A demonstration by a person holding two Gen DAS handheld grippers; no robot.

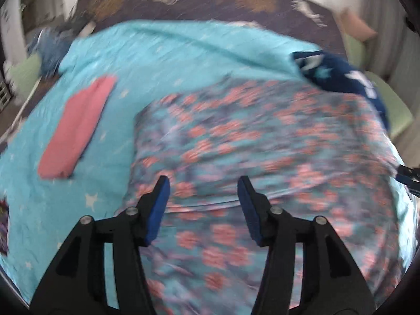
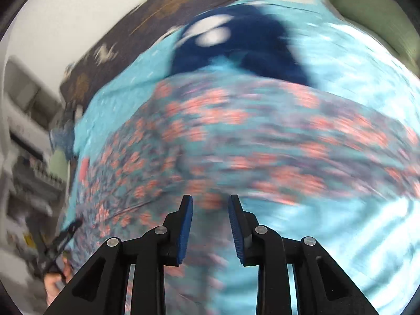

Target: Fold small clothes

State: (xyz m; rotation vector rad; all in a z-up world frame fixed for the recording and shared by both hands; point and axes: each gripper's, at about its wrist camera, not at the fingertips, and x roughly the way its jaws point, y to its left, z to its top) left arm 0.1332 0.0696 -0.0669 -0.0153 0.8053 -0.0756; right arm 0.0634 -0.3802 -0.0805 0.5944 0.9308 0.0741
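A floral garment (image 1: 249, 144), teal with pink flowers, lies spread on the light-blue star sheet (image 1: 157, 60). My left gripper (image 1: 203, 183) is open and empty just above the garment's near left part. In the right wrist view the same floral garment (image 2: 236, 136) fills the middle. My right gripper (image 2: 210, 200) is open with a narrower gap, empty, over the garment's near edge. Both views are motion-blurred. The right gripper's tip (image 1: 408, 177) shows at the right edge of the left wrist view, and the left gripper (image 2: 65, 233) shows at the lower left of the right wrist view.
A folded pink cloth (image 1: 76, 128) lies on the sheet to the left. A dark navy garment with white print (image 1: 341, 76) lies at the far right, also in the right wrist view (image 2: 236, 44). A dark patterned bedspread (image 1: 210, 2) lies behind. Green cushions (image 2: 372, 8) sit at the bed's edges.
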